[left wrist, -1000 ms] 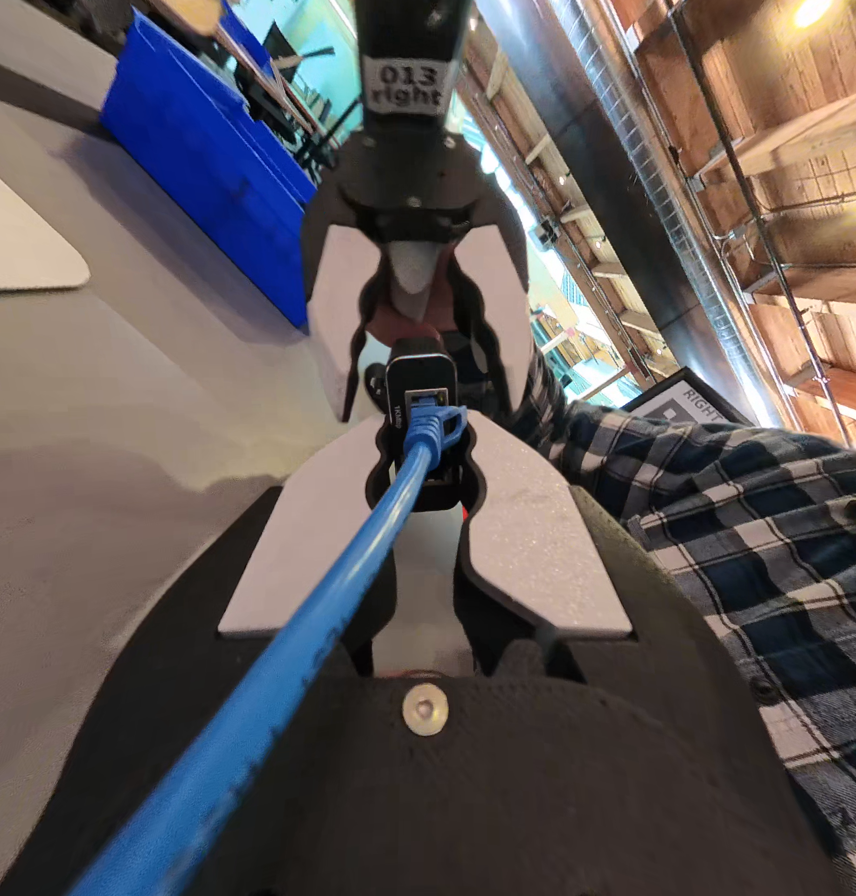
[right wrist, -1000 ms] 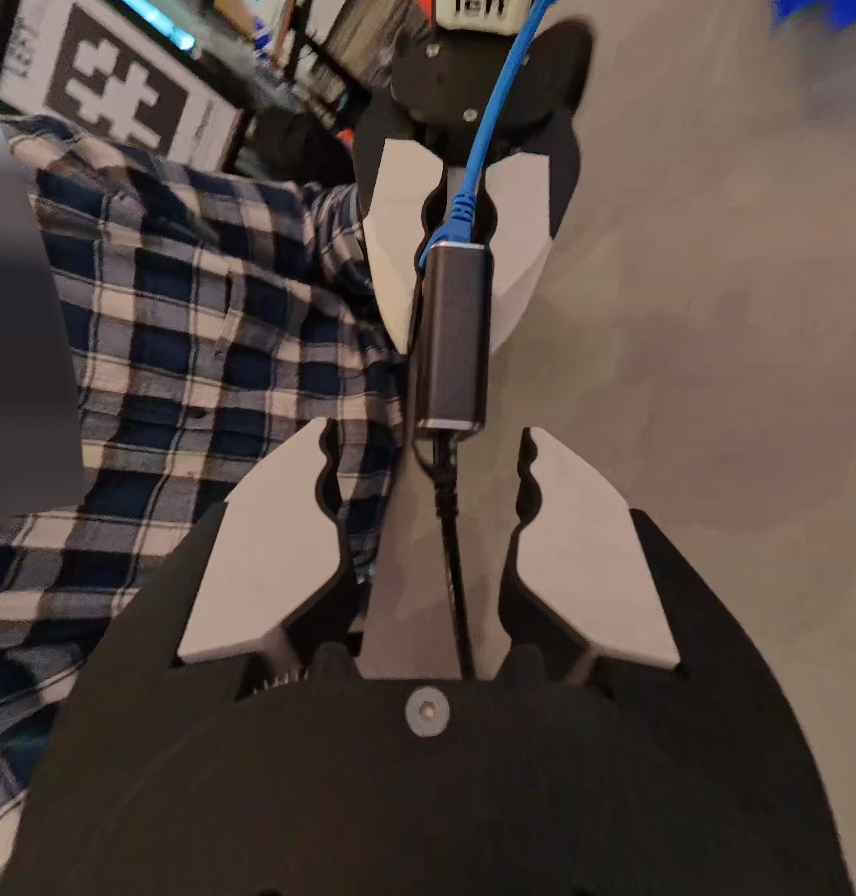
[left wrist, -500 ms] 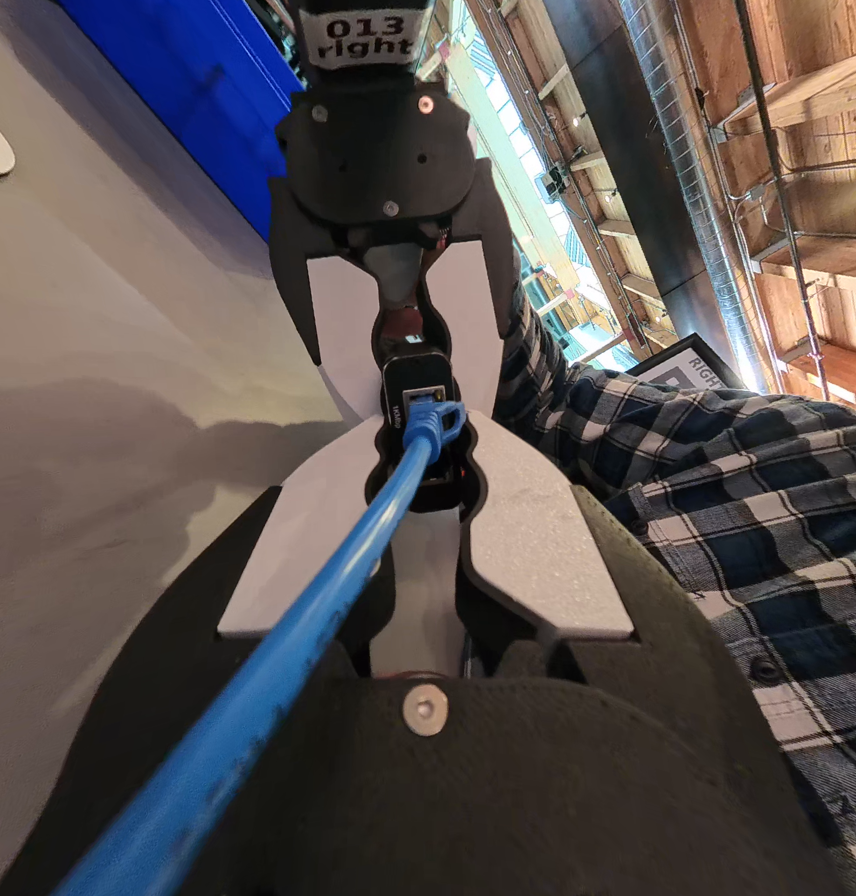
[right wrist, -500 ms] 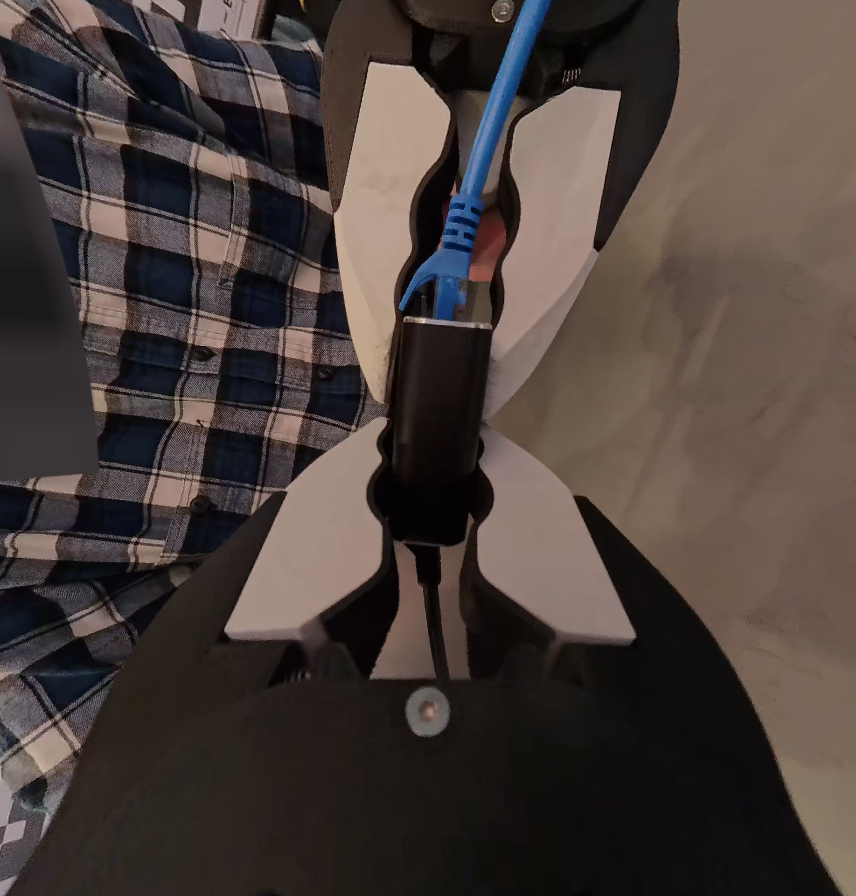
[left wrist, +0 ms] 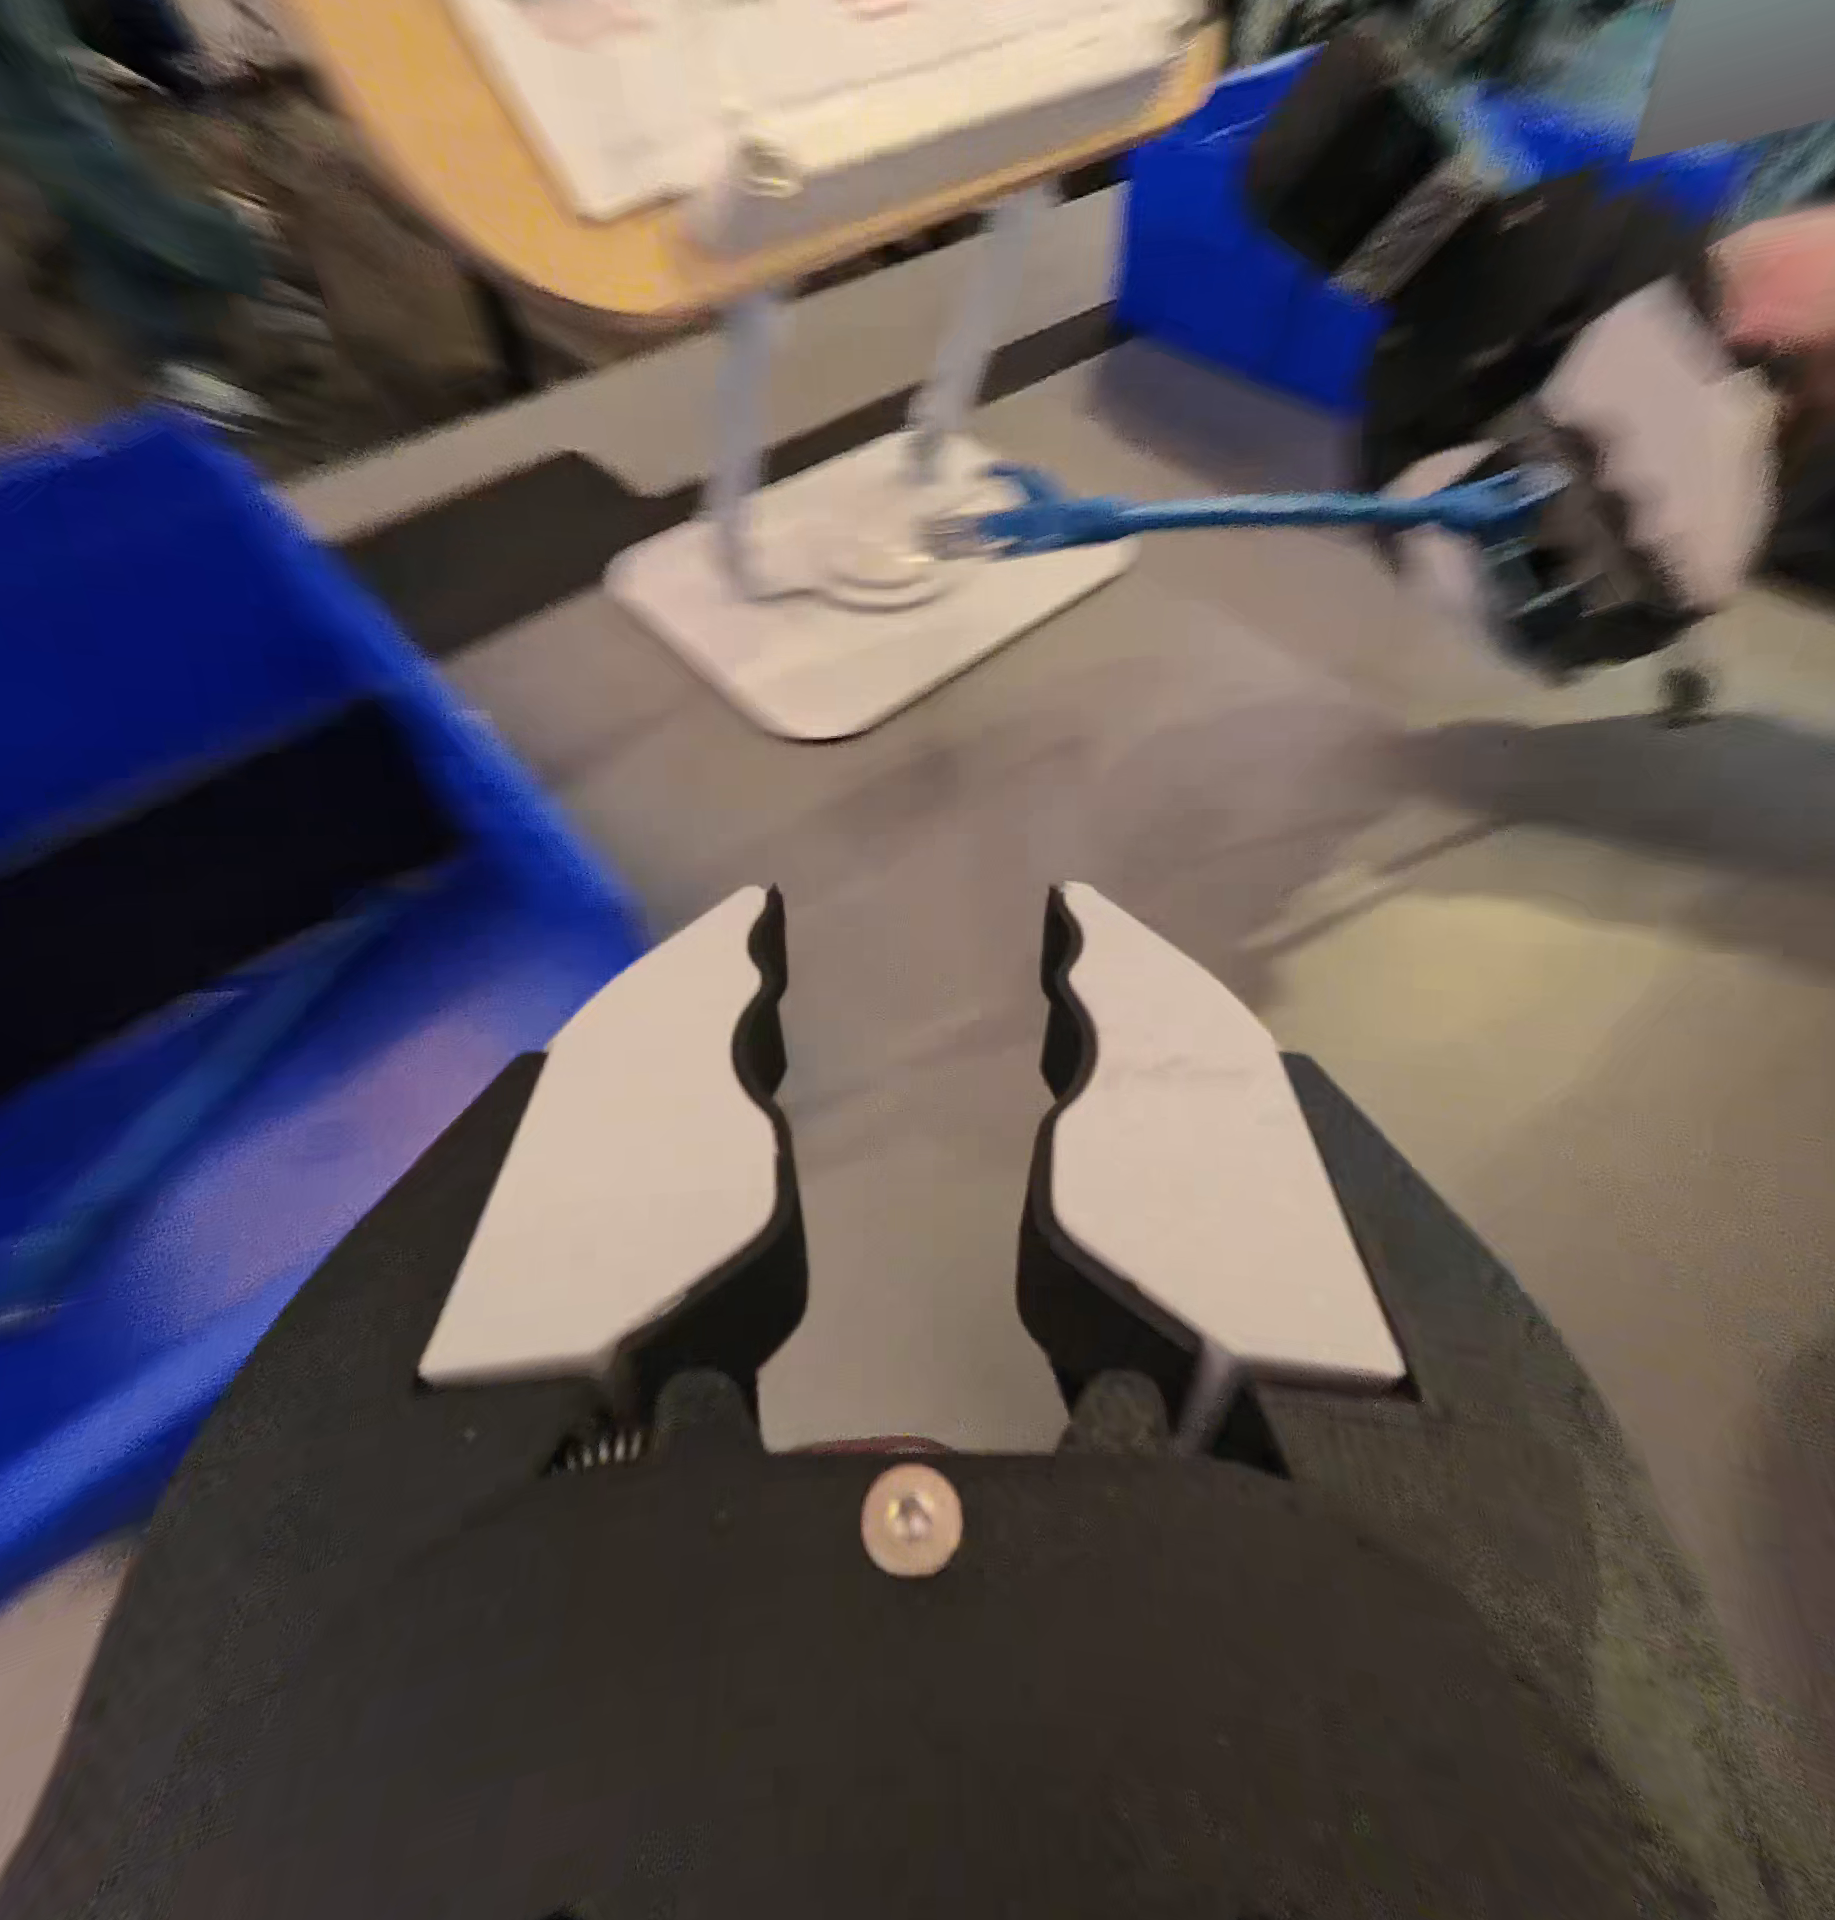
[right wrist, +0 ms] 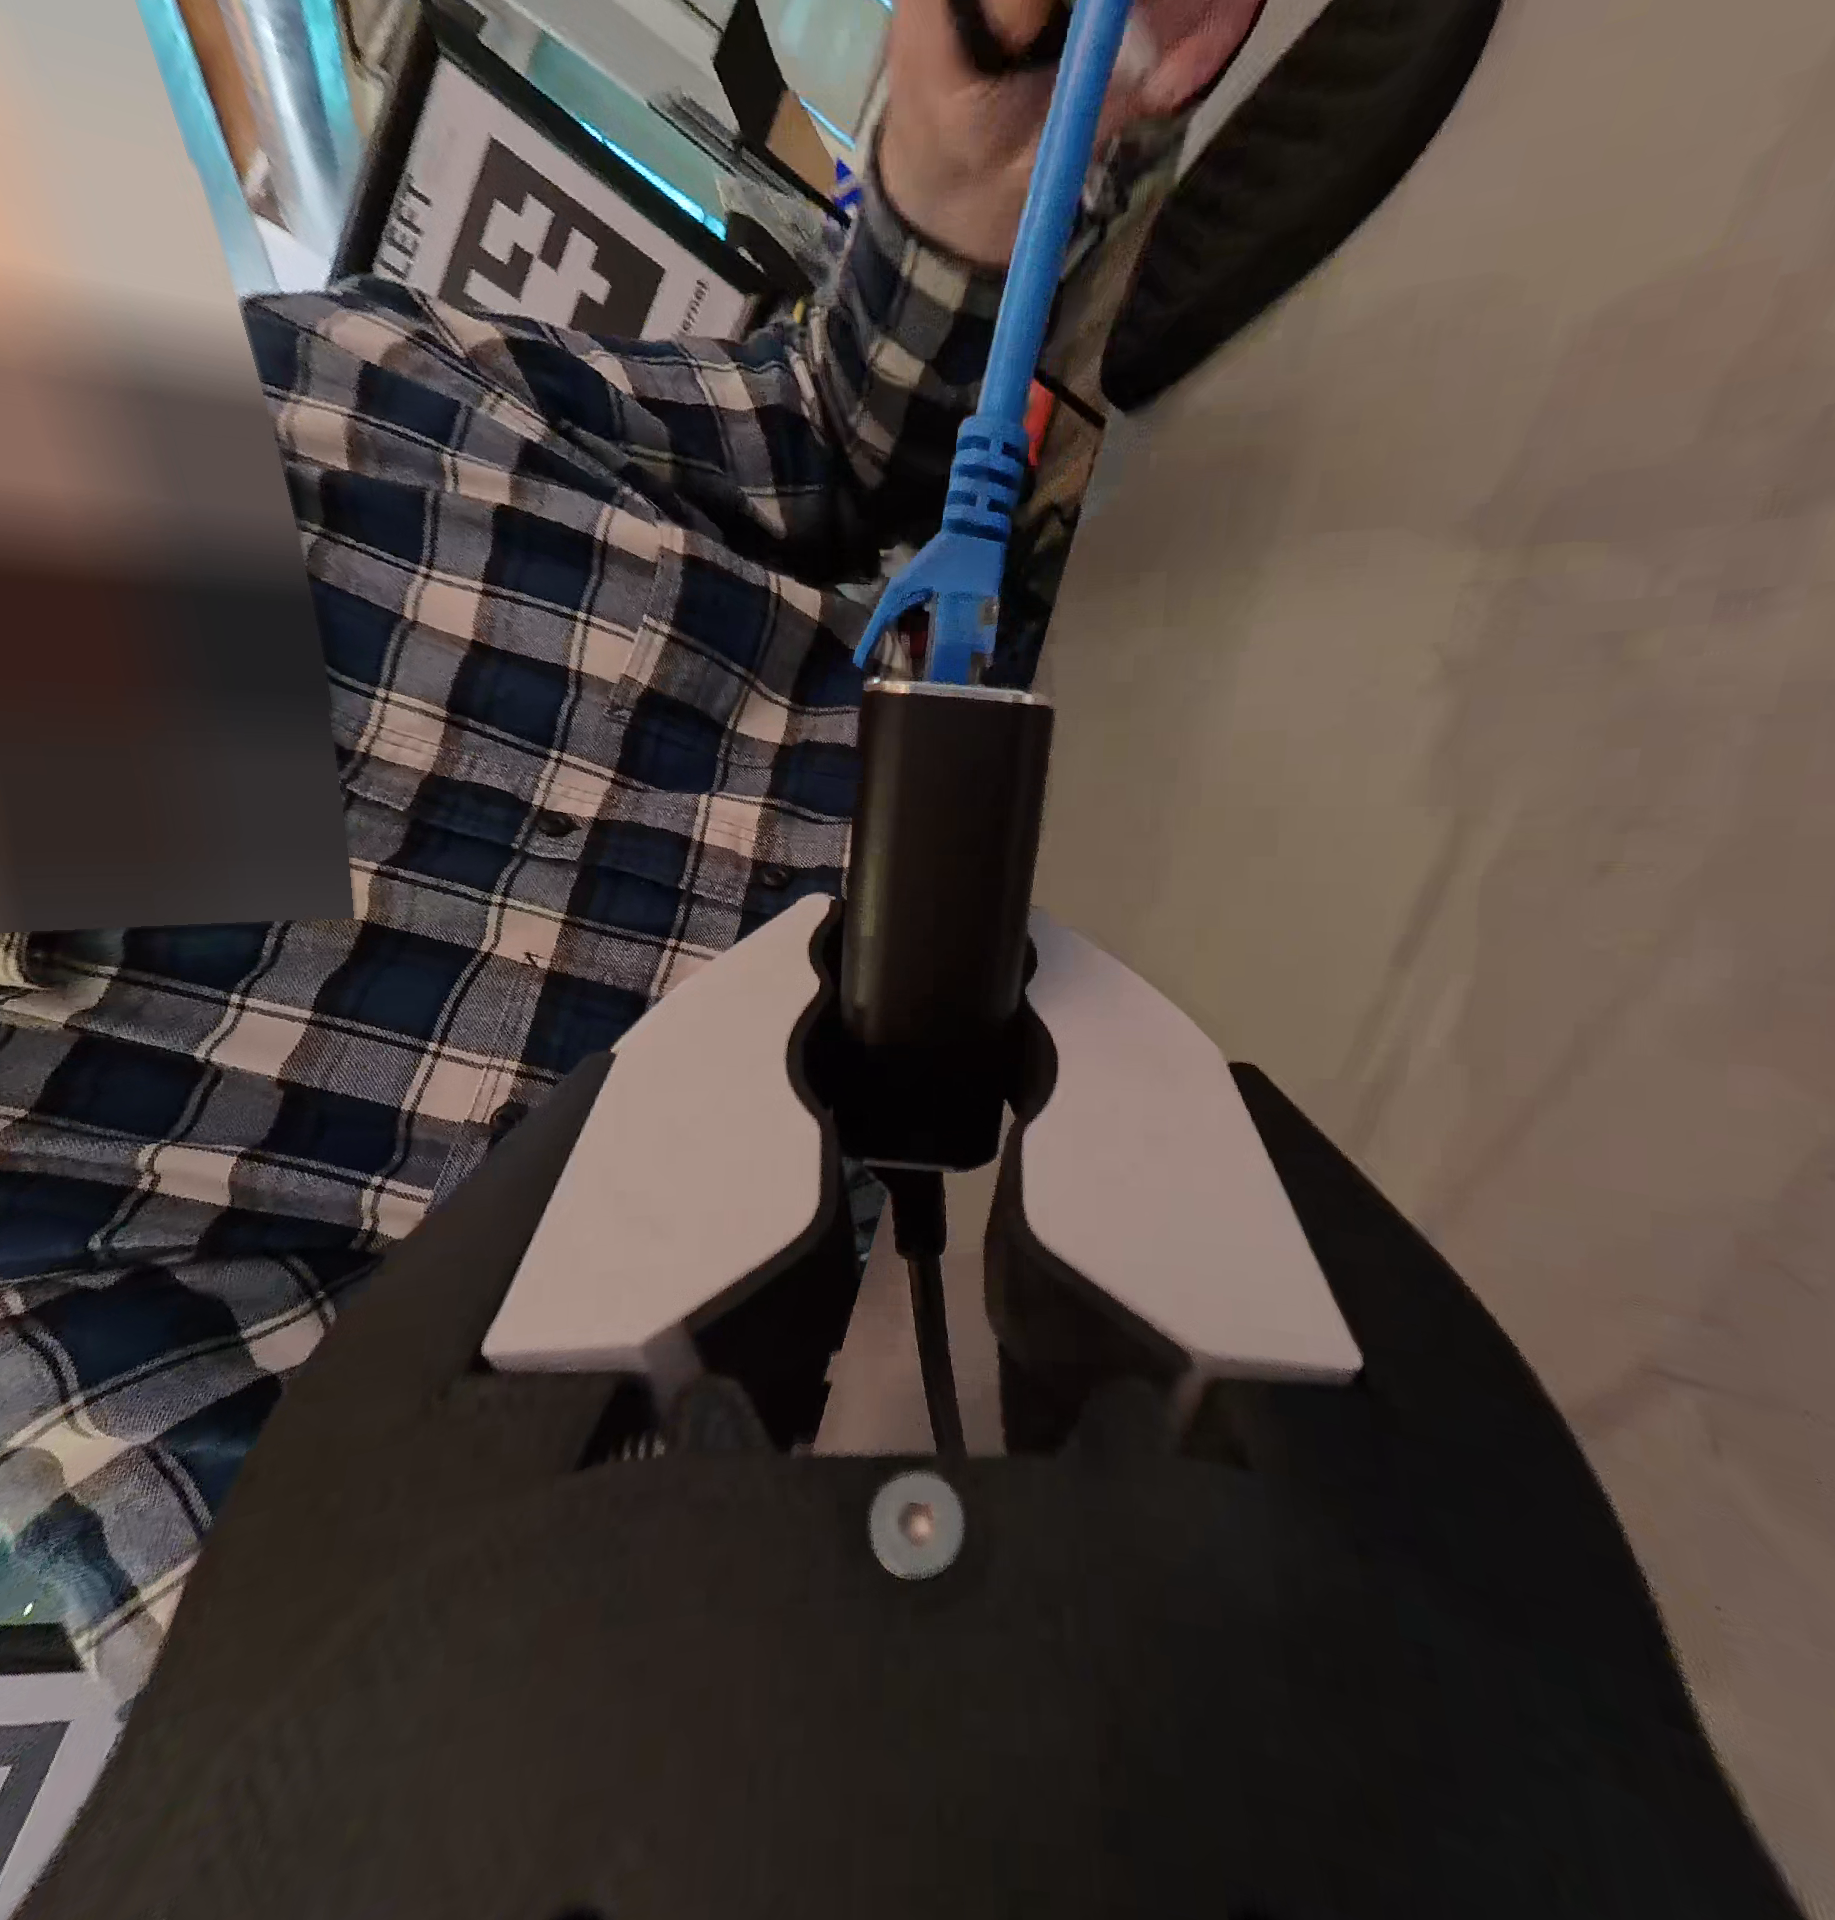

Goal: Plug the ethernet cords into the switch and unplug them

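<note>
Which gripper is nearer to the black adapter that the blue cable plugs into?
Right. The right gripper is clamped on the black adapter. The left gripper is open and empty, well apart from it over the grey table.

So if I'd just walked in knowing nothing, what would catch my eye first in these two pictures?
Probably the bright blue ethernet cord, plugged into the far end of a small dark metal adapter block that the right gripper clamps between its pale fingers, in front of a person's blue-and-white plaid shirt. In the blurred left wrist view, the left gripper stands open with nothing in it above a grey tabletop, a big blue plastic bin at its left.
</note>
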Available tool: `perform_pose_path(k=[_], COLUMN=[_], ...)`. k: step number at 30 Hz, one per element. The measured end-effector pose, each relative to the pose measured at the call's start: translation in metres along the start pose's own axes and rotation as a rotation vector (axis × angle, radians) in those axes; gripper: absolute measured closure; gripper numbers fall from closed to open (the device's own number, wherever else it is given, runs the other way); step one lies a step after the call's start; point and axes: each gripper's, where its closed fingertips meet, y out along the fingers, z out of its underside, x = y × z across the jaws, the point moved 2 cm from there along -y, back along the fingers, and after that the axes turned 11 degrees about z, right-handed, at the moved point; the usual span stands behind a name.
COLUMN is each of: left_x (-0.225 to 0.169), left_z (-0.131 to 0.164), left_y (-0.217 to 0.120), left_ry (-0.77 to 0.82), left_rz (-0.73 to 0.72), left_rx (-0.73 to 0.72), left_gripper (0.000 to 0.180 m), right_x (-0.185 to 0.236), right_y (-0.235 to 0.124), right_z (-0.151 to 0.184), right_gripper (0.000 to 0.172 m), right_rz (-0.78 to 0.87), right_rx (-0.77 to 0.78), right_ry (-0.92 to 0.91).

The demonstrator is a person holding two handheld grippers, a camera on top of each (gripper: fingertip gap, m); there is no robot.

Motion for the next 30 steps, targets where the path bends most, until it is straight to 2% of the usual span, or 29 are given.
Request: perform_pose_path(k=[2, 5, 8, 13, 15, 20, 25, 30], left_x=[0.039, 0.088, 0.125, 0.161, 0.176, 0.199, 0.203, 0.206], left_z=[0.001, -0.002, 0.004, 0.023, 0.038, 0.058, 0.071, 0.072], left_y=[-0.017, -0.023, -0.004, 0.036, 0.047, 0.060, 0.069, 0.074], left_ry=[0.121, 0.322, 0.507, 0.730, 0.759, 0.745, 0.722, 0.712], left_rz=[-0.151, -0.281, -0.297, -0.189, -0.152, -0.104, -0.058, -0.054], left_rx=[0.078, 0.188, 0.328, 0.500, 0.590, 0.686, 0.735, 0.724], left_gripper=[0.139, 0.145, 0.151, 0.159, 0.158, 0.157, 0.153, 0.157], right_x=[-0.001, -0.003, -0.004, -0.009, -0.014, -0.022, -0.026, -0.030], right_y=[0.002, 0.004, 0.005, 0.009, 0.010, 0.008, 0.005, 0.006], right_z=[-0.003, -0.005, -0.007, -0.006, -0.005, -0.003, -0.002, 0.001], right_gripper=[0.145, 0.145, 0.145, 0.145, 0.145, 0.145, 0.145, 0.145], right_rz=[-0.017, -0.036, -0.052, -0.069, -0.076, -0.093, -0.106, -0.122], right_rx=[-0.032, -0.067, -0.108, -0.145, -0.148, -0.157, -0.165, -0.162], right_ry=[-0.002, -0.007, -0.013, -0.011, 0.000, 0.011, 0.010, 0.014])
